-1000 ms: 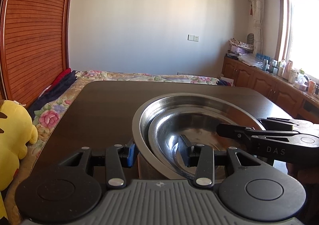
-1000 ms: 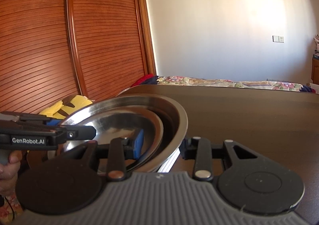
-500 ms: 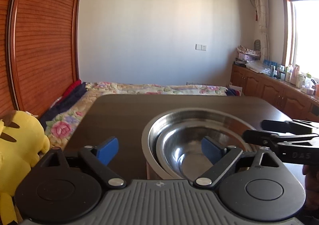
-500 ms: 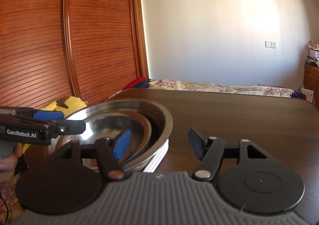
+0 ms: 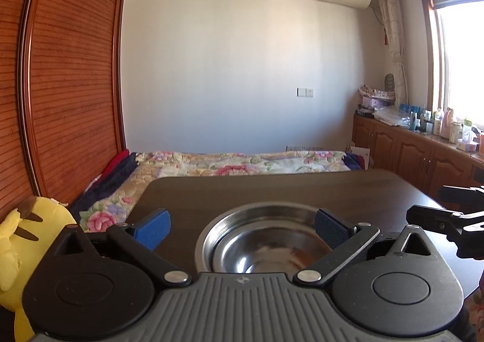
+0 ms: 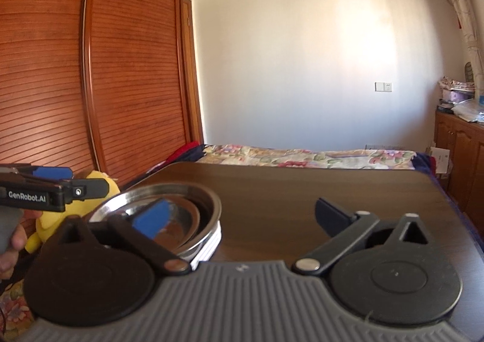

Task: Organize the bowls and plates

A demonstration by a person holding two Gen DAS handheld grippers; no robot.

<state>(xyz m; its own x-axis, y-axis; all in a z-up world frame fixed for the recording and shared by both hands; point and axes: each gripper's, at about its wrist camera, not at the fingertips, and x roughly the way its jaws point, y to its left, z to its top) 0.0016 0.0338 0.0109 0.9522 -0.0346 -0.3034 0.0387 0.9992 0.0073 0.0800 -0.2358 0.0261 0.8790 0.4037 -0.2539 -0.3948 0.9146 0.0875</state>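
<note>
Nested steel bowls (image 5: 266, 239) sat on the dark desk (image 5: 272, 190), near its front edge, apparently atop a stack of white plates (image 6: 208, 246) visible only at the rim. Judged: the bowls are light, rigid, not fragile but slick and noisy; thin rolled rims offer the best purchase, one pad inside and one outside the wall. The plates are likely heavier and breakable, so lift them by opposite edges.

Left gripper (image 5: 242, 228) was spread wide, its fingers opening, holding nothing; the bowls lay beyond and between the blue pads. Right gripper (image 6: 239, 215) was likewise opening and empty, bowls at its left finger. Both pointed slightly downward, clear of the stack.
</note>
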